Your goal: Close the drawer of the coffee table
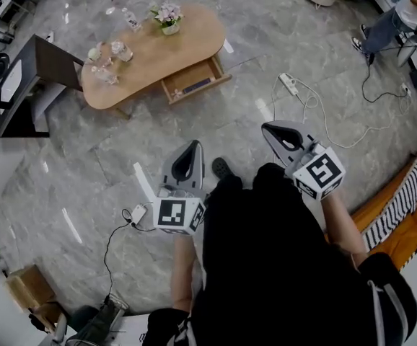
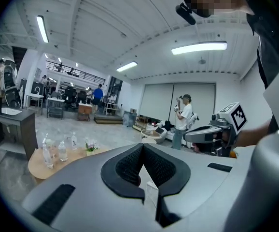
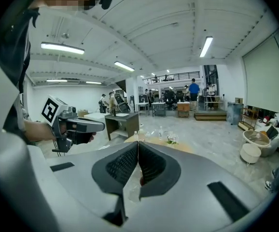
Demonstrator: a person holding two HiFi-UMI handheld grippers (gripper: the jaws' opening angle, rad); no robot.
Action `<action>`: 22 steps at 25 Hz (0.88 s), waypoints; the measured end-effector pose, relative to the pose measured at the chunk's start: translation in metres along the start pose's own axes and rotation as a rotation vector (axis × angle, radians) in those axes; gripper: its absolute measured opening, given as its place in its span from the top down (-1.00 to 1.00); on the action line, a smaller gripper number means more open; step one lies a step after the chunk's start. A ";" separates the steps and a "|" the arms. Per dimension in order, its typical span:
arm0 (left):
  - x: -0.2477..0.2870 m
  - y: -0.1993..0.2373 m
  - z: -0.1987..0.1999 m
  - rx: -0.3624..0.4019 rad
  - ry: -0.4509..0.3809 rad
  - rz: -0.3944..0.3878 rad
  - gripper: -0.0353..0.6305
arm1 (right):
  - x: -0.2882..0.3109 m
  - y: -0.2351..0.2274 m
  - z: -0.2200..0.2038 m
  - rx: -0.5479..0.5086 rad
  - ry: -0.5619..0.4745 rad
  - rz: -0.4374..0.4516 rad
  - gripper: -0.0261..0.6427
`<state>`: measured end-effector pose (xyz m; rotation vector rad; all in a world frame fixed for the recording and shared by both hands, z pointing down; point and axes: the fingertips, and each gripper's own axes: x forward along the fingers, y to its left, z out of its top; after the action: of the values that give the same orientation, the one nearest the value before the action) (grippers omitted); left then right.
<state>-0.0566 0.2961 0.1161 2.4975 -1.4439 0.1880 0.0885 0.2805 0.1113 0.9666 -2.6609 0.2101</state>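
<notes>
The drawer (image 1: 194, 83) stands pulled out of the long side of the wooden desk (image 1: 158, 56), the side turned toward the person, with something flat and dark lying inside it. It looks like a shallow box of stiff wood, probably light and sliding on runners, so it should need a steady push more than a grip. The best place to press is likely the middle of its front panel, since a shove at 1 corner could skew it and make it bind. The desk top carries several clear bottles (image 1: 118, 50) and a small flower pot (image 1: 169, 27), which a hard slam might rattle or tip, so a gentle finish seems wise. A white power strip (image 1: 289, 84) with its cable lies on the marble floor (image 1: 216, 132) to the right of the drawer. Both tools are well apart from the desk, held out in front of the person. The left tool (image 1: 192, 145) has its jaws pressed together on nothing, and the right tool (image 1: 268, 127) is likewise closed and empty.
</notes>
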 end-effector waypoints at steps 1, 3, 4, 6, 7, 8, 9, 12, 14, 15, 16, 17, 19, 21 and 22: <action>0.005 0.007 -0.002 0.007 0.009 -0.005 0.85 | 0.005 -0.004 -0.003 0.003 0.007 -0.023 0.88; 0.011 0.017 -0.005 0.007 0.021 -0.013 0.85 | 0.011 -0.010 -0.009 0.024 0.020 -0.057 0.88; 0.013 0.021 -0.007 0.001 0.025 -0.018 0.85 | 0.013 -0.013 -0.012 0.038 0.027 -0.068 0.88; 0.019 0.028 -0.010 -0.016 0.035 -0.030 0.85 | 0.018 -0.020 -0.018 0.062 0.047 -0.085 0.88; 0.023 0.032 -0.013 -0.024 0.042 -0.034 0.85 | 0.022 -0.024 -0.021 0.068 0.058 -0.091 0.88; 0.027 0.037 -0.015 -0.031 0.051 -0.034 0.85 | 0.026 -0.027 -0.023 0.071 0.069 -0.094 0.88; 0.031 0.041 -0.018 -0.036 0.062 -0.031 0.85 | 0.030 -0.031 -0.025 0.073 0.078 -0.094 0.88; 0.043 0.051 -0.025 -0.050 0.089 -0.014 0.85 | 0.043 -0.045 -0.030 0.084 0.095 -0.085 0.88; 0.055 0.060 -0.027 -0.058 0.099 0.003 0.85 | 0.056 -0.059 -0.035 0.098 0.100 -0.078 0.88; 0.061 0.065 -0.027 -0.065 0.104 0.013 0.85 | 0.064 -0.067 -0.036 0.102 0.103 -0.074 0.88; 0.069 0.071 -0.025 -0.073 0.107 0.022 0.85 | 0.072 -0.076 -0.036 0.102 0.106 -0.068 0.88; 0.076 0.076 -0.023 -0.082 0.109 0.031 0.85 | 0.080 -0.086 -0.034 0.100 0.108 -0.062 0.88; 0.092 0.087 -0.018 -0.094 0.118 0.050 0.85 | 0.097 -0.106 -0.030 0.094 0.107 -0.047 0.88; 0.109 0.098 -0.014 -0.101 0.133 0.076 0.85 | 0.114 -0.128 -0.026 0.087 0.108 -0.022 0.88; 0.118 0.103 -0.011 -0.110 0.136 0.092 0.85 | 0.122 -0.138 -0.025 0.081 0.110 -0.007 0.88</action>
<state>-0.0867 0.1513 0.1699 2.2869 -1.4729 0.2822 0.0948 0.1075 0.1792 0.9605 -2.5661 0.3617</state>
